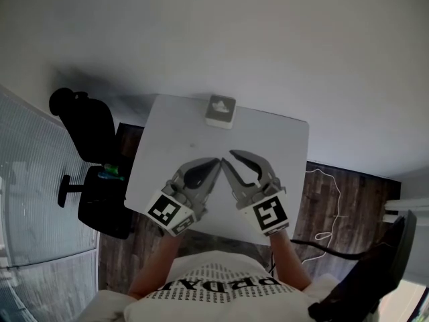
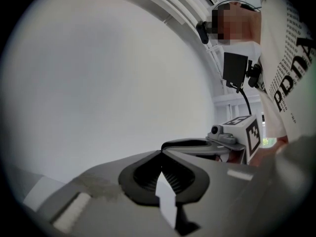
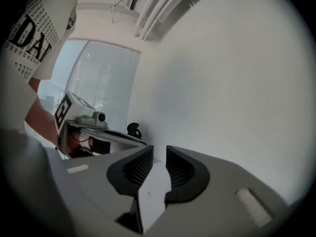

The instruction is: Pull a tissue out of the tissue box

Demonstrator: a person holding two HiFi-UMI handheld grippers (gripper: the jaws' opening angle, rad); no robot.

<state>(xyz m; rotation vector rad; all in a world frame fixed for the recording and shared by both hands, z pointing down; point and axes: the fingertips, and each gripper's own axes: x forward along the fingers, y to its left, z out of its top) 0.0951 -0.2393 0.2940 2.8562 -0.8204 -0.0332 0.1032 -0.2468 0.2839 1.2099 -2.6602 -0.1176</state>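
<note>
Risk lies in reach: left gripper (image 1: 214,162), fingers together, and right gripper (image 1: 228,157), fingers slightly apart and empty, hover near, while the tissue box (image 1: 220,113) sits at the tabletop's (image 1: 167,146) far edge and may lift when pulled.

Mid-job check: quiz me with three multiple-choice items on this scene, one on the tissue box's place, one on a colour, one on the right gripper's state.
1. Where is the tissue box?
A. At the table's far edge
B. Between the grippers
C. On the floor

2. What colour is the chair left of the table?
A. White
B. Black
C. Red

3. How is the right gripper?
A. Shut on a tissue
B. Shut, empty
C. Open, empty

Answers:
1 A: the head view shows it at the edge farthest from the person.
2 B: its back and seat are black.
3 C: its jaws stand apart with nothing between them.
</note>
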